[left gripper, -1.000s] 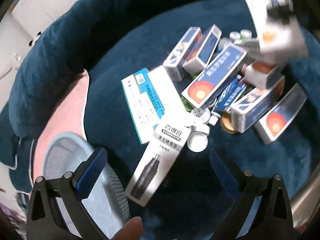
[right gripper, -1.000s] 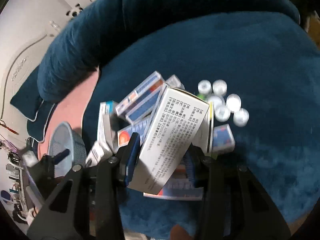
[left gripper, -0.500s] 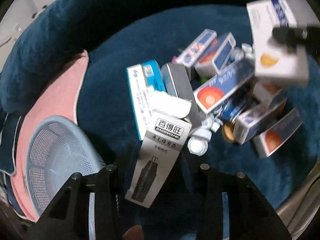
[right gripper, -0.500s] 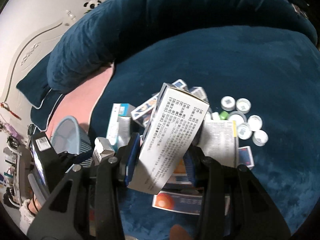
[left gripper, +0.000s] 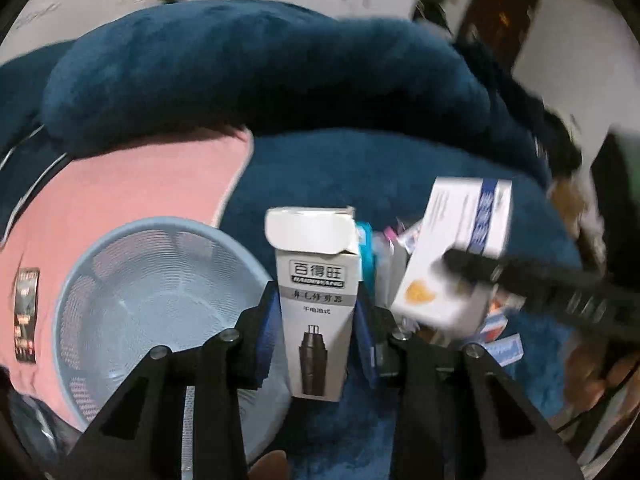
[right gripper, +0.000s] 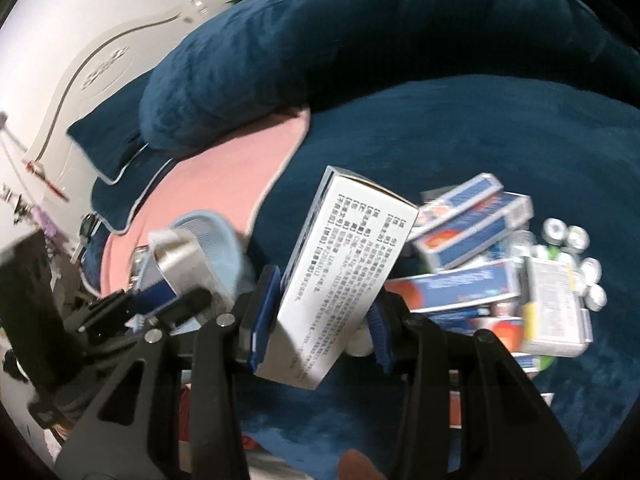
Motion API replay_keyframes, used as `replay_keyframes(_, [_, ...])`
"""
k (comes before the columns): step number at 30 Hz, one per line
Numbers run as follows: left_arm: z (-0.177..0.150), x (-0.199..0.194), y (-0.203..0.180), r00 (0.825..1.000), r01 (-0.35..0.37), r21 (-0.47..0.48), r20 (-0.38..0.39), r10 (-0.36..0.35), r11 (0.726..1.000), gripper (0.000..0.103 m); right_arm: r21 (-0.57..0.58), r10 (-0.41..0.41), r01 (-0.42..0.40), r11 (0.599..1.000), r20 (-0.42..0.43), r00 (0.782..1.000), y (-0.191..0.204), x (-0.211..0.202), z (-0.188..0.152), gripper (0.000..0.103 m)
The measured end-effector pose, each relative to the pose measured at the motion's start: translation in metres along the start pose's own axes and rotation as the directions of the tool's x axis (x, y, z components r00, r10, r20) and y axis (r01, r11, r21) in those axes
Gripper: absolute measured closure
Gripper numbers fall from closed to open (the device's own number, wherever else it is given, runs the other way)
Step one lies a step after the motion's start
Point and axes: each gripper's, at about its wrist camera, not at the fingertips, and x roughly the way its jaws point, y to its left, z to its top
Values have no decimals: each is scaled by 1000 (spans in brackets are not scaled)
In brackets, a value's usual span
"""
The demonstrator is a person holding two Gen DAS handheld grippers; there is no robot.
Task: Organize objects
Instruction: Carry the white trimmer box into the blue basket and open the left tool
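My left gripper (left gripper: 318,320) is shut on a white and grey trimmer box (left gripper: 318,300), held upright above the blue blanket, just right of a light blue mesh basket (left gripper: 152,300). My right gripper (right gripper: 320,312) is shut on a white box with printed text (right gripper: 344,276), tilted, lifted above the pile. That box (left gripper: 456,252) and its gripper show blurred at the right of the left wrist view. The left gripper with its box (right gripper: 180,264) shows in front of the basket (right gripper: 212,236) in the right wrist view.
A pile of blue and white medicine boxes (right gripper: 476,240) and several small white-capped bottles (right gripper: 576,256) lies on the dark blue blanket (right gripper: 480,140). A pink cloth (left gripper: 120,200) lies under the basket. A rolled blue blanket ridge (left gripper: 240,80) runs behind.
My left gripper shut on the trimmer box, lifted it from the pile and swung left toward the basket. My right gripper rose and moved left with its white box.
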Motion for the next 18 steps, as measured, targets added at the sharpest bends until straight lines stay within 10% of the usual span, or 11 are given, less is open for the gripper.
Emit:
replay_keyframes(8, [-7, -33, 83, 996, -20, -252, 84, 43, 967, 67, -142, 91, -100, 985, -71, 993, 73, 29, -9, 60])
replay_keyframes(17, [-33, -19, 117, 936, -353, -267, -97, 340, 897, 65, -156, 120, -166, 974, -267, 956, 124, 80, -25, 58])
replay_keyframes(18, [-33, -19, 116, 929, -371, -265, -95, 358, 890, 47, -171, 101, -152, 973, -275, 956, 128, 85, -25, 54])
